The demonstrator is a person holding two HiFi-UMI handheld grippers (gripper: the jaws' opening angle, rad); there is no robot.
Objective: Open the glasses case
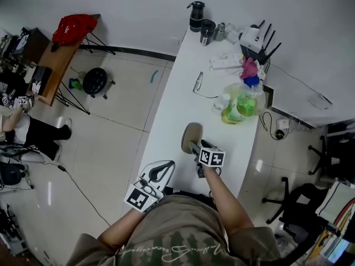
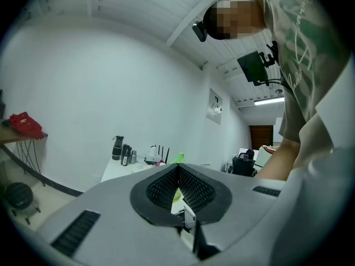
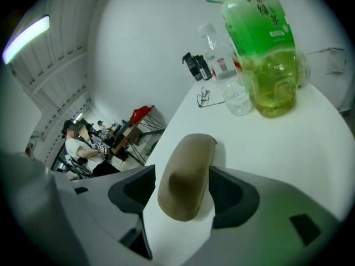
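Observation:
A tan, closed glasses case (image 1: pixel 192 137) lies on the near part of the long white table (image 1: pixel 172 107). My right gripper (image 1: pixel 193 148) reaches down over its near end. In the right gripper view the case (image 3: pixel 187 173) sits lengthwise between the two dark pads (image 3: pixel 133 190). The jaws stand apart, with a sliver of table showing on the left side. My left gripper (image 1: pixel 160 172) hovers off the table's near left corner, shut and empty. In the left gripper view its jaws (image 2: pixel 178 173) meet at the tip, pointing along the table.
Farther along the table lie a pair of glasses (image 1: pixel 198 82), a green tea bottle (image 1: pixel 237 107) (image 3: pixel 263 54) and a small clear bottle (image 1: pixel 223 101). Flasks (image 1: pixel 197 15), a power strip (image 1: pixel 224 61) and a router (image 1: pixel 256 40) crowd the far end. Open floor lies left of the table.

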